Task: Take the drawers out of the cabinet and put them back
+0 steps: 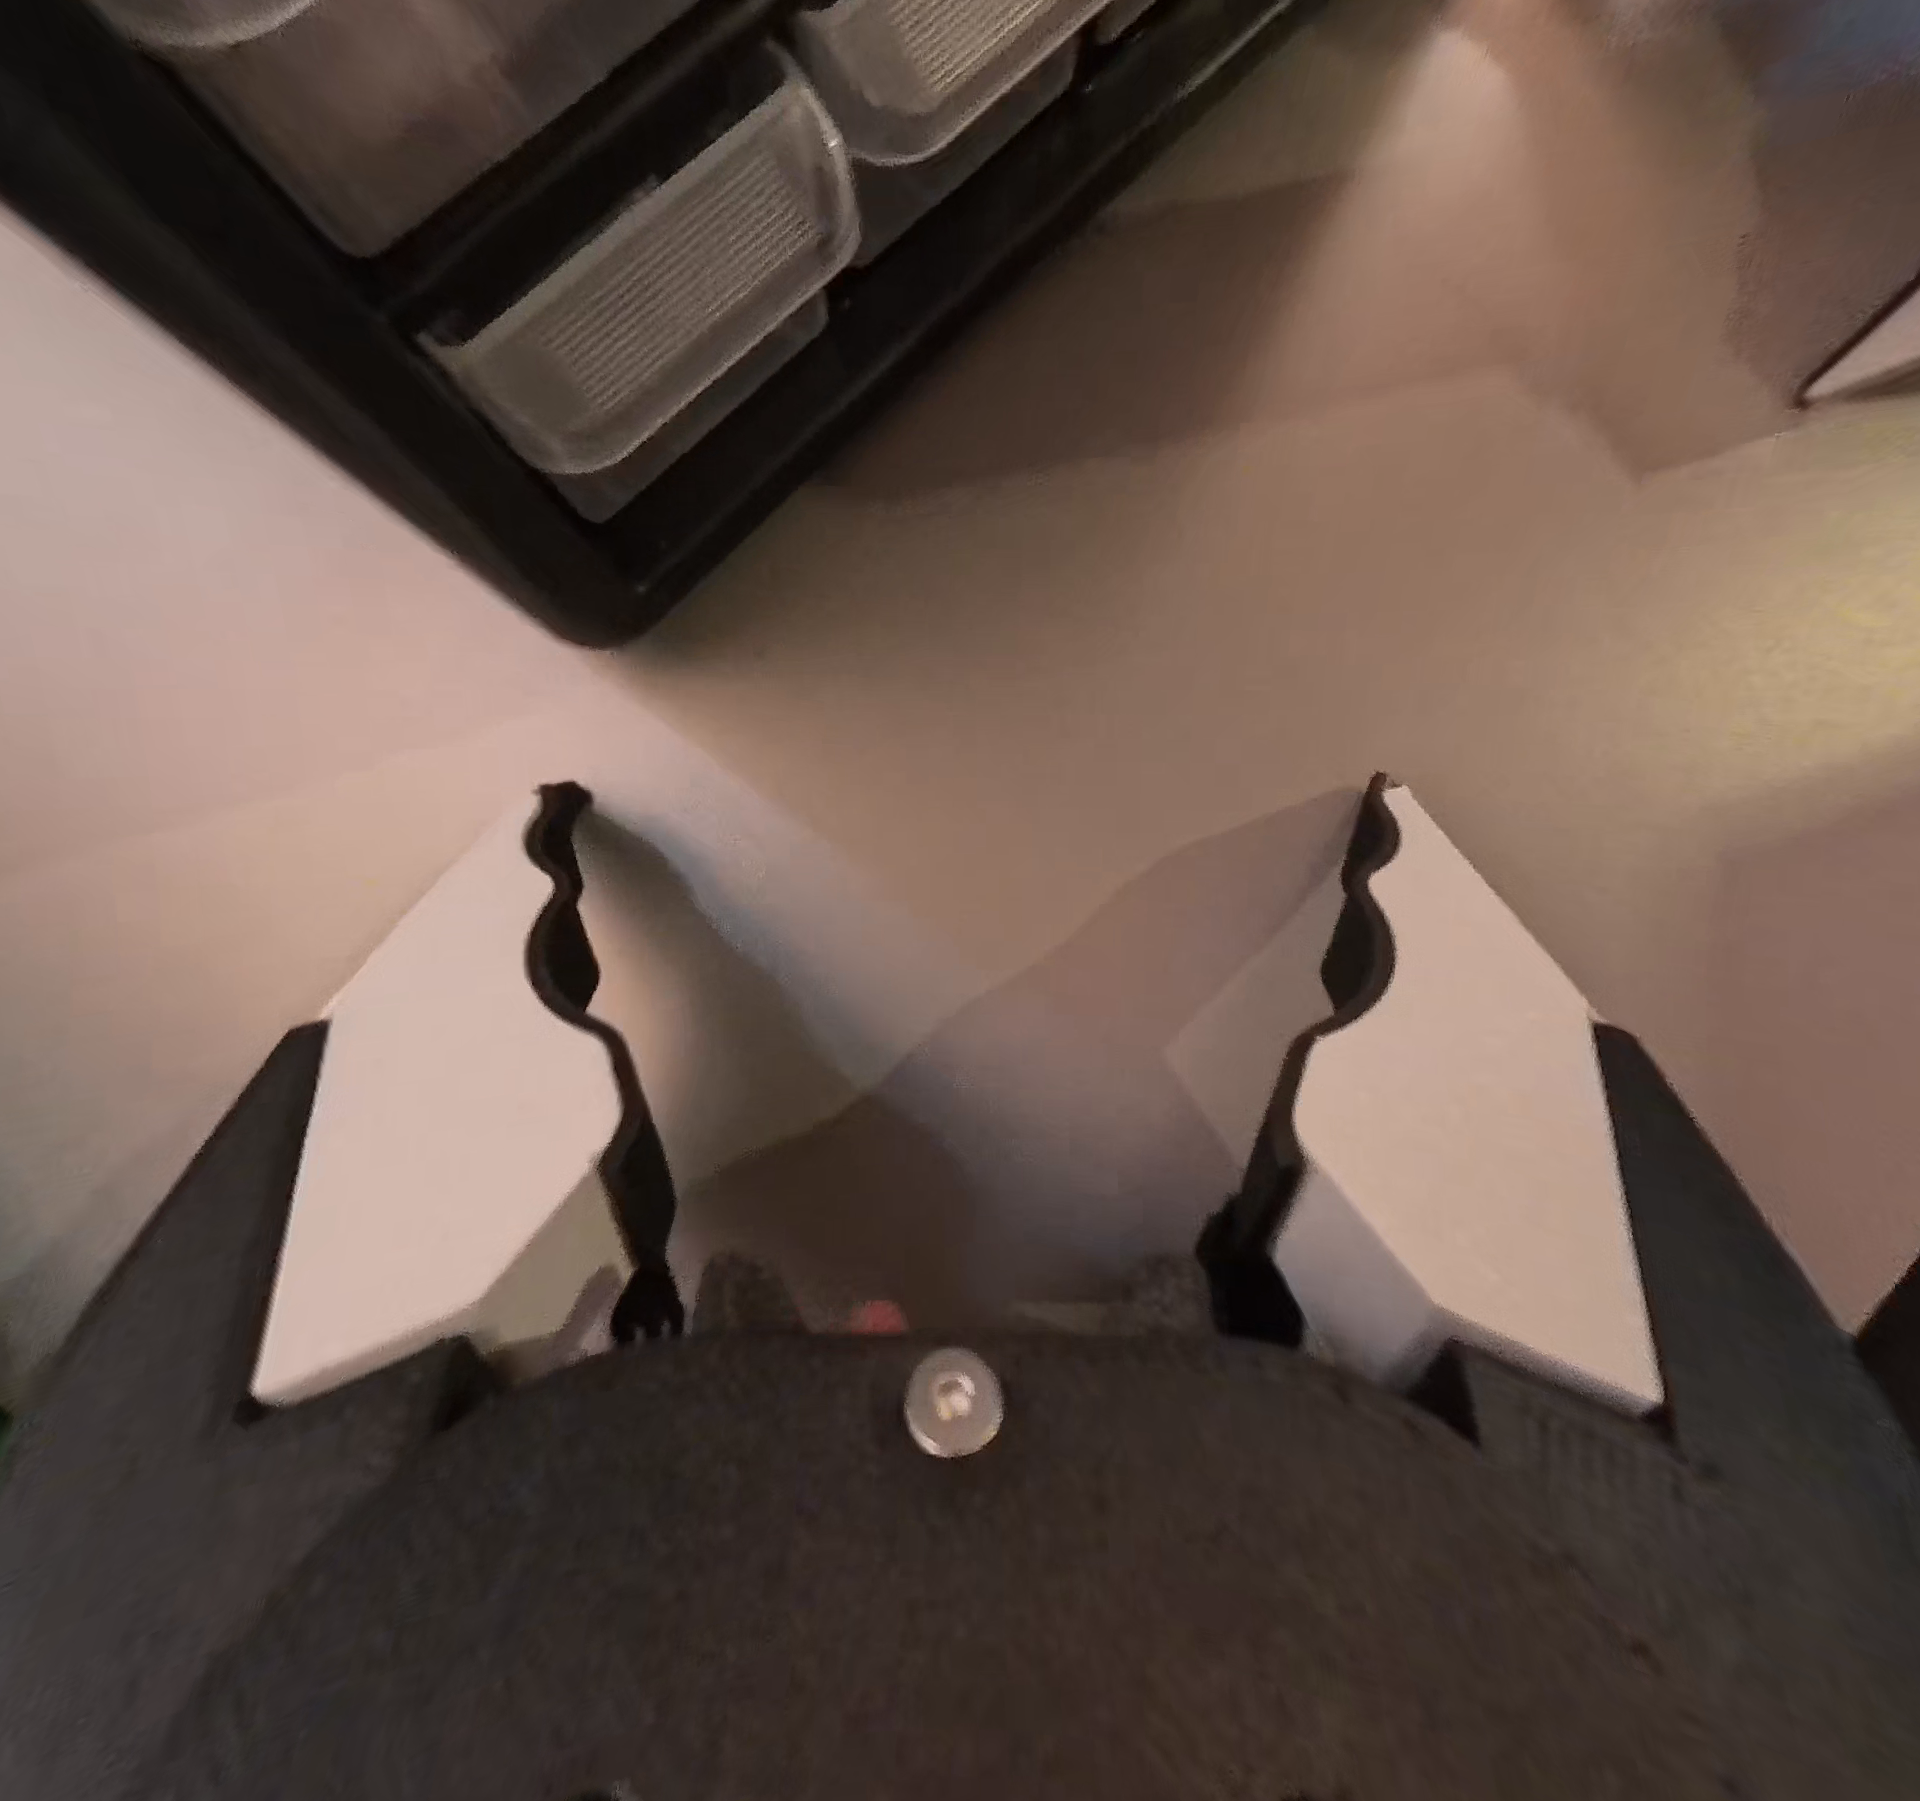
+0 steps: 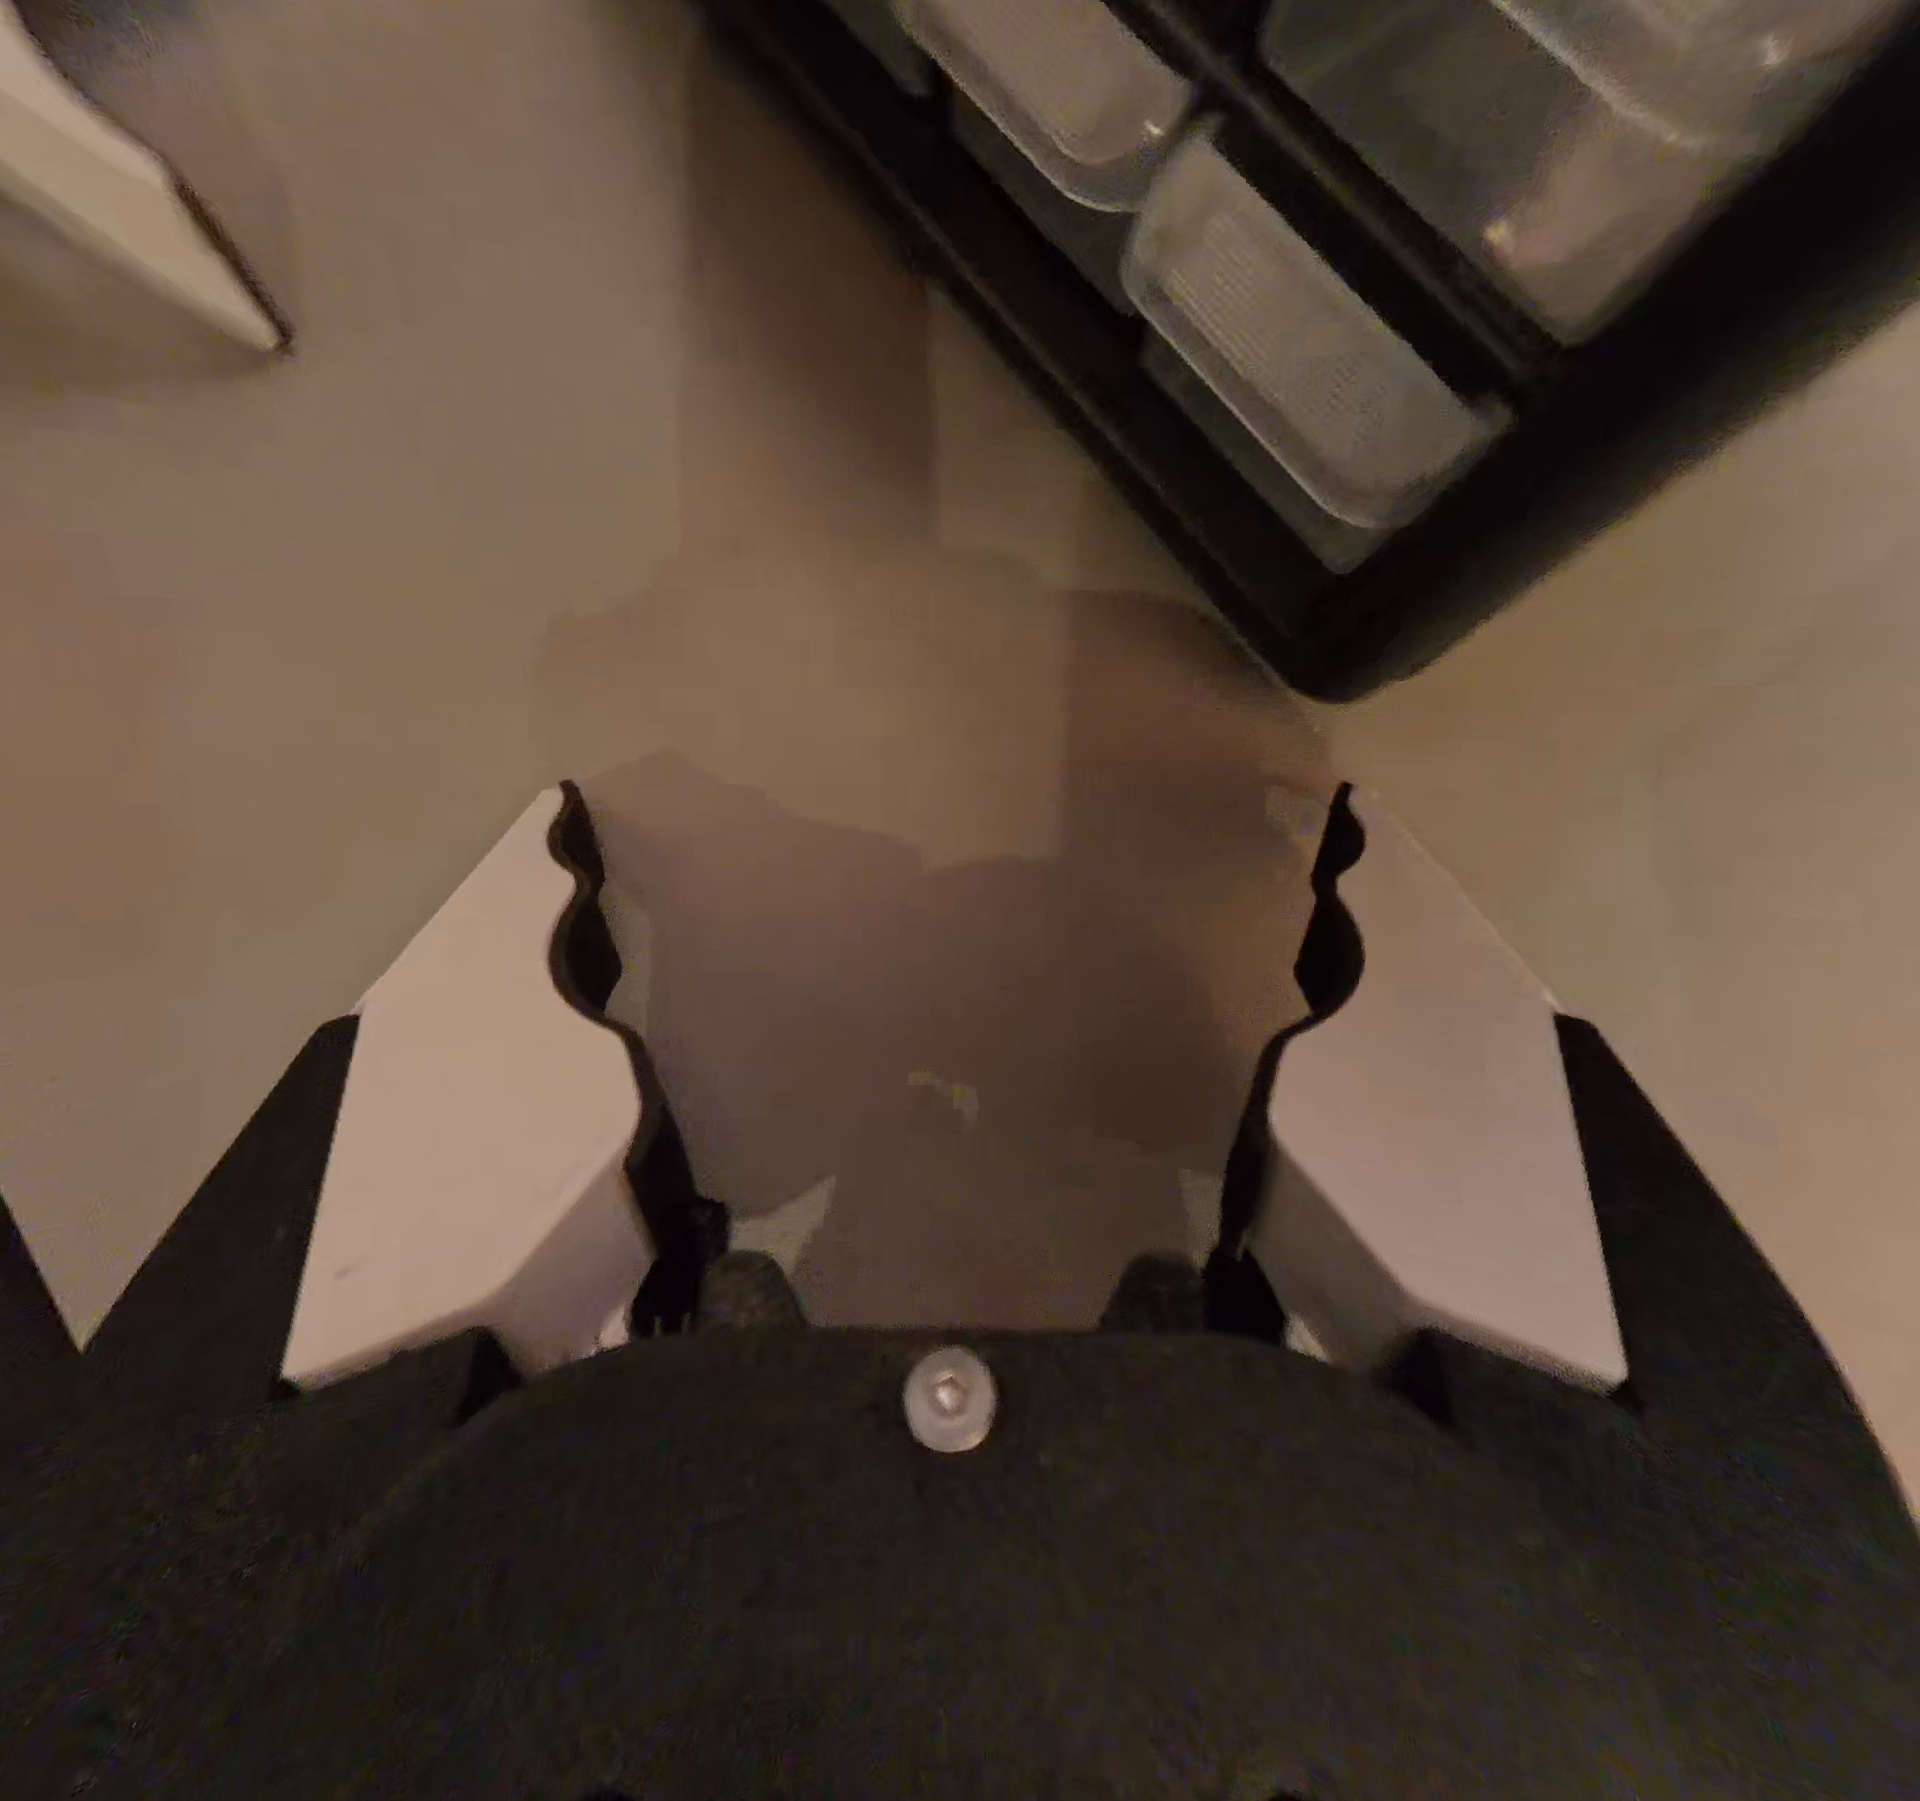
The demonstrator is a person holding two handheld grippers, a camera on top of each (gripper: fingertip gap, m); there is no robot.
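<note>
While both tools hang over the pale bench (image 1: pixel 260 608), neither one is holding anything. The left tool (image 1: pixel 966 795) has its two white fingers (image 1: pixel 447 1076) spread wide apart, with only bare bench between them. The right tool (image 2: pixel 956 795) is spread wide in the same way and is just as empty.

The black cabinet (image 1: pixel 343 380) sits on the bench. In the left wrist view it fills the top left corner, and its near corner points down toward the tool, a little way off from the fingertips. In the right wrist view the cabinet (image 2: pixel 1621 546) fills the top right corner. Its clear drawers (image 1: pixel 665 297) are all tucked in their slots. The small drawers (image 2: pixel 1299 328) sit side by side in a row, and a bigger clear drawer (image 2: pixel 1558 110) sits next to them.

A white thing with a dark edge (image 2: pixel 135 224) pokes in at the top left of the right wrist view. It is too blurry to tell what it is.
</note>
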